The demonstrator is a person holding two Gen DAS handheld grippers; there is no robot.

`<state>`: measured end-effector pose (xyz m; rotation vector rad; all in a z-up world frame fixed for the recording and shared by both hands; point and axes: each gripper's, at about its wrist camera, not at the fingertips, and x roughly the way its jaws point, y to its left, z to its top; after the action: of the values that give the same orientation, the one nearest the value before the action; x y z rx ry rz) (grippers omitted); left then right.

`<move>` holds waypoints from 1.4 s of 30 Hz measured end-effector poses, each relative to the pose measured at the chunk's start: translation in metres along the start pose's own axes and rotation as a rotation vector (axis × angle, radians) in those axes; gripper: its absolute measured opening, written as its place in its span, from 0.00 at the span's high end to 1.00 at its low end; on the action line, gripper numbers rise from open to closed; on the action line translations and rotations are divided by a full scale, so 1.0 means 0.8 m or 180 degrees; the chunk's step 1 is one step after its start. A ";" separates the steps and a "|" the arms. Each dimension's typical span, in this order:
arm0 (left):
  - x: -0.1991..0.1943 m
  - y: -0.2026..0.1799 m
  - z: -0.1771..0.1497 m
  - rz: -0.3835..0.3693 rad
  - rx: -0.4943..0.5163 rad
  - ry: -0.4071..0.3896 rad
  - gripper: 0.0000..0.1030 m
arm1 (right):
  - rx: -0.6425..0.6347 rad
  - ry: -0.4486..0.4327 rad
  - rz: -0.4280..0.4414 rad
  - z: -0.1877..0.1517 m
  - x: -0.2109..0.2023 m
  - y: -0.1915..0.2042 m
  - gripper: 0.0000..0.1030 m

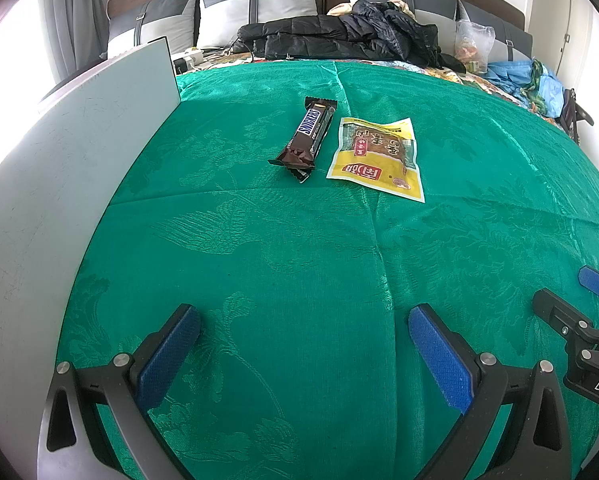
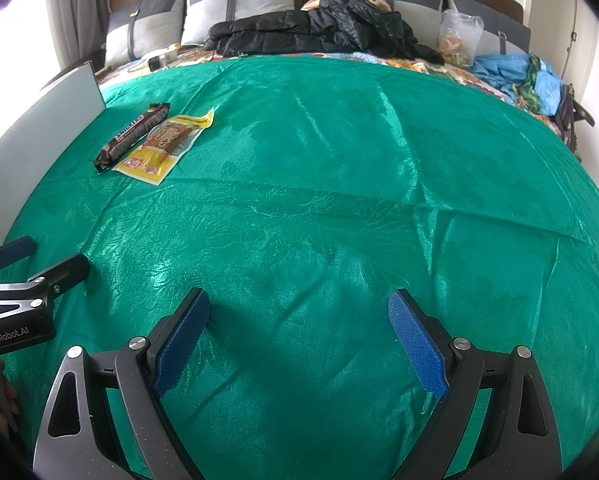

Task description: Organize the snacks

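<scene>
Both grippers — left gripper (image 1: 303,344), right gripper (image 2: 299,332) — gaped empty; Snickers bar (image 1: 305,136) and yellow packet (image 1: 377,158) lay side by side toward the green cloth's (image 1: 299,260) far-left edge — further sorting unclear.

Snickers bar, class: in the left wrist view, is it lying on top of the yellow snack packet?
No. The Snickers bar lies beside the yellow snack packet, both on the green cloth.

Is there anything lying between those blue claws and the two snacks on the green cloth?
Nothing visible. Only bare green cloth lies between the open left gripper and the Snickers bar and yellow snack packet.
</scene>
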<state>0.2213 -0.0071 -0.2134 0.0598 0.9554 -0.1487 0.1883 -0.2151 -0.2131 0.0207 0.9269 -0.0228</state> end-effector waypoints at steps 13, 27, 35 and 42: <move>0.000 0.000 0.000 0.0001 0.0000 0.0000 0.00 | 0.0000 0.0000 -0.0001 0.000 0.000 -0.001 0.10; 0.000 0.000 0.001 0.0001 -0.0001 0.0000 0.00 | 0.0001 -0.0001 -0.0002 0.000 0.001 -0.001 0.10; 0.000 0.000 0.000 0.0001 -0.0001 0.0000 0.00 | 0.0001 0.0000 -0.0004 0.000 0.001 0.000 0.10; 0.000 0.000 0.000 0.0002 -0.0001 0.0000 0.00 | 0.0001 0.0000 -0.0004 0.001 0.001 -0.001 0.10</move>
<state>0.2216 -0.0071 -0.2132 0.0598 0.9554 -0.1481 0.1892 -0.2158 -0.2135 0.0204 0.9269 -0.0241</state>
